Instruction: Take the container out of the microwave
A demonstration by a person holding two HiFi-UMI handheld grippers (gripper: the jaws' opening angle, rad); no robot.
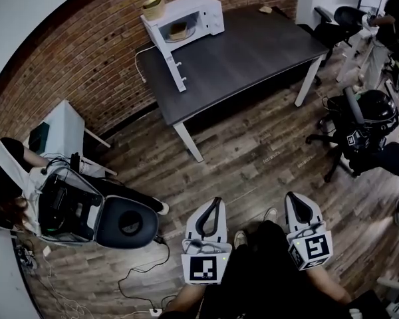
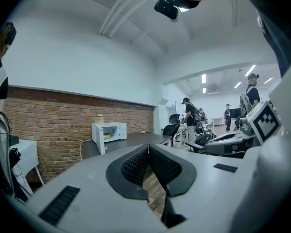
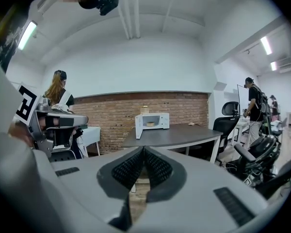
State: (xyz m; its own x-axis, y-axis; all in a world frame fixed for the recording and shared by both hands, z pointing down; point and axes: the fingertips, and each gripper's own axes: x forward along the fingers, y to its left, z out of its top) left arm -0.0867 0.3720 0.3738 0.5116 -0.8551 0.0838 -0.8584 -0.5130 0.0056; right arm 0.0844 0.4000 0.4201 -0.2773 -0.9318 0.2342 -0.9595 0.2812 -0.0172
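Note:
A white microwave stands at the far left corner of a dark table, its door swung open toward me. A tan container sits inside it, and a second tan bowl-like thing rests on top. My left gripper and right gripper are low over the wooden floor, far from the table, both shut and empty. The left gripper view shows the microwave beyond the closed left gripper. In the right gripper view the container shows inside the microwave, past the closed right gripper.
A seated person with equipment and a round dark stool are at the left, beside a small white table. Black office chairs and a standing person are at the right. Cables lie on the floor.

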